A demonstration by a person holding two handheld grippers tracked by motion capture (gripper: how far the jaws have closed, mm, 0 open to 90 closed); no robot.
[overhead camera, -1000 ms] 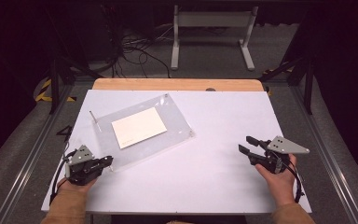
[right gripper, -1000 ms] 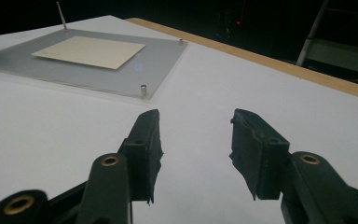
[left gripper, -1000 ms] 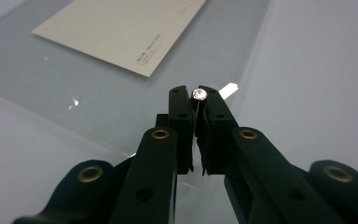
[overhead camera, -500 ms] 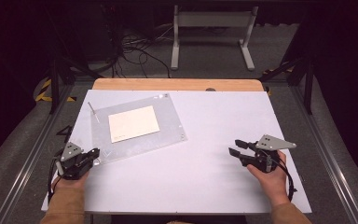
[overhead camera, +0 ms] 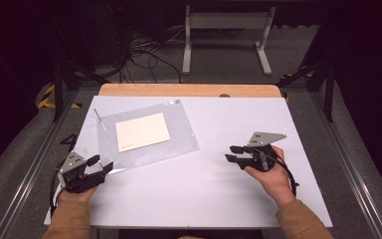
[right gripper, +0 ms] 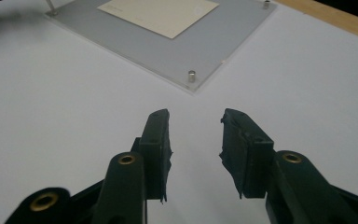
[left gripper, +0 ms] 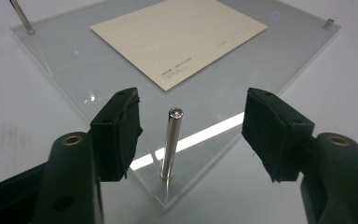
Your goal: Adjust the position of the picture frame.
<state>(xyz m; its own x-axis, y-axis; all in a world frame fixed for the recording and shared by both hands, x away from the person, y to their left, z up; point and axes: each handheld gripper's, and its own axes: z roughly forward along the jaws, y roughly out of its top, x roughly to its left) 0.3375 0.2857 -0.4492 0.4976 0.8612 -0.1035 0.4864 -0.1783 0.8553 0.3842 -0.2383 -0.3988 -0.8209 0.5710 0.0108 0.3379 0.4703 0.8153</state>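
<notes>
Releasing step: left gripper (left gripper: 189, 135) jaws, just opened, stand apart around the upright steel pin (left gripper: 171, 142) of the clear acrylic plate (overhead camera: 179, 127); withdrawal is best made straight back. Right gripper (right gripper: 193, 149) jaws apart, nothing held.

A white table (overhead camera: 209, 199) with a wooden strip (overhead camera: 189, 90) along its far edge — beyond it, a grey floor (overhead camera: 219, 69) with tangled black cables (overhead camera: 146, 52) and a white metal stand (overhead camera: 226, 30) — yellow-black tape (overhead camera: 47, 97) at left.

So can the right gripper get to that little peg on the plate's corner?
Probably yes: the right gripper is open and aimed at the peg, with only bare table between them.
</notes>
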